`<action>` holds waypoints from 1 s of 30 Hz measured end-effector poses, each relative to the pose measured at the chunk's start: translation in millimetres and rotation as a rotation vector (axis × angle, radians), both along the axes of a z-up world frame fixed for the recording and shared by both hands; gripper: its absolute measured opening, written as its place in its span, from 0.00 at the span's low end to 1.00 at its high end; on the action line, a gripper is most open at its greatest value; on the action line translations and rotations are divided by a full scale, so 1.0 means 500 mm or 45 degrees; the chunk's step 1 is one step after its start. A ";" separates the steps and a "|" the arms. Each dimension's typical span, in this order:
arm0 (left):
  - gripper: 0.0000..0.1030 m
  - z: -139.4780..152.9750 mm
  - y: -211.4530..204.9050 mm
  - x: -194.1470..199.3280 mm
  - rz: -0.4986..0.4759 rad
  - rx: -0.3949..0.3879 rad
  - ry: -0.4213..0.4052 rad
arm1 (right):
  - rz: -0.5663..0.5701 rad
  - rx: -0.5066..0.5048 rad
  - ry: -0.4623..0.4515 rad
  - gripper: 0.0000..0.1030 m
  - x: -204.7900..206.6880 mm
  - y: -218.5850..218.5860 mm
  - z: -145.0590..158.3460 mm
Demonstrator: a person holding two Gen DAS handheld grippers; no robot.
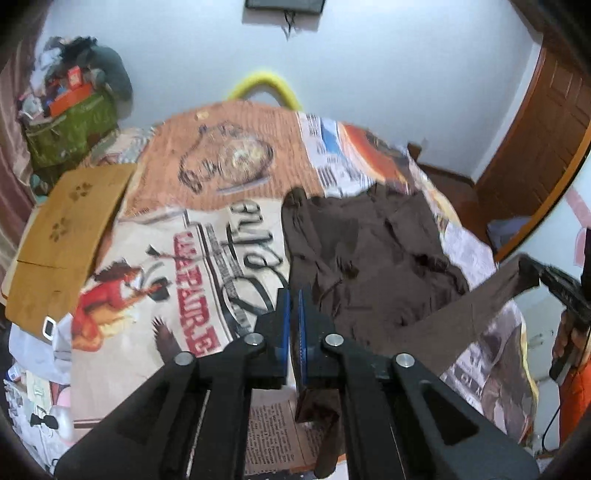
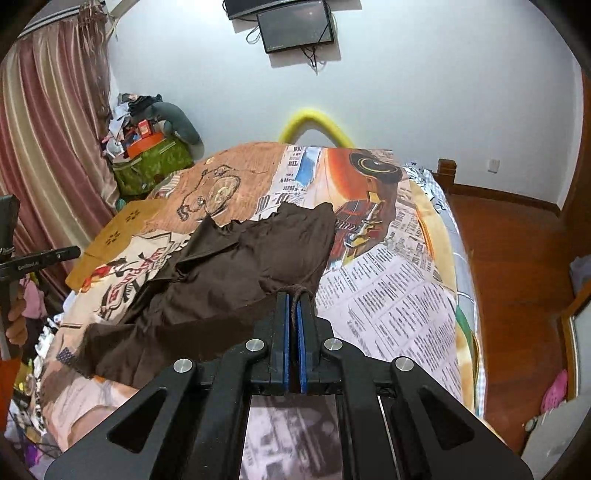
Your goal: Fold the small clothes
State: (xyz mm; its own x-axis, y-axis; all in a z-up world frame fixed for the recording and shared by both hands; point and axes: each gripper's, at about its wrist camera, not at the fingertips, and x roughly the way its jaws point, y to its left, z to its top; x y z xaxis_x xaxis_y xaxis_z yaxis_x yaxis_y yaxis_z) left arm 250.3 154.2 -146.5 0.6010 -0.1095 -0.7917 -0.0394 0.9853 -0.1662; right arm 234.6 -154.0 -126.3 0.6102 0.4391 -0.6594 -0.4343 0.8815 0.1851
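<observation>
Left tongs (image 1: 291,295): blue pads pinched nearly together on an edge of the brown garment (image 1: 369,251); cloth hangs out below the pads. Right tongs (image 2: 294,299): clamped tight on another edge of the same garment (image 2: 236,273), a rolled hem pinched between the pads.

Garment position: in the left wrist view most of it lies crumpled ahead and to the right of the left tongs, on the bed. A taut strip runs from there out right to the other tongs (image 1: 532,273), seen at the frame edge. In the right wrist view the cloth spreads ahead and to the left of the right tongs, near edge lifted off the bed, far part resting on it.

Writing: bedspread (image 2: 388,295) is a newspaper-style print with a red block-letter banner and big black script, both upside down and not legible. Fine print columns too small to read.

Surface/room: a tan cardboard sheet (image 1: 66,240) with paw prints lies far left of the left tongs. Yellow curved tube (image 2: 314,122) beyond the bed's far end. Wall-mounted screen (image 2: 295,26) up ahead, pink curtain (image 2: 48,129) left, green bag (image 2: 155,162) piled with clutter beside it, wooden floor (image 2: 517,251) right.
</observation>
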 end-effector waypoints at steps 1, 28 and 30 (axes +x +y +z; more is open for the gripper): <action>0.14 -0.015 -0.006 -0.001 -0.018 0.001 0.030 | 0.003 -0.009 0.007 0.03 0.004 0.000 -0.005; 0.43 -0.178 -0.061 -0.148 -0.054 -0.048 0.318 | -0.012 0.009 0.134 0.03 -0.068 -0.047 -0.063; 0.27 -0.179 -0.062 -0.146 -0.062 -0.062 0.313 | -0.009 0.007 0.132 0.03 -0.072 -0.045 -0.063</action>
State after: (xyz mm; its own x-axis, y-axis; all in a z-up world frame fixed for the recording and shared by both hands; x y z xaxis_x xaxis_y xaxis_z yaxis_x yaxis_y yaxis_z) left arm 177.3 123.1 -236.1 0.3840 -0.1749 -0.9066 -0.0373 0.9782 -0.2045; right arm 198.5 -176.4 -158.0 0.5419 0.4388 -0.7168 -0.4060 0.8834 0.2339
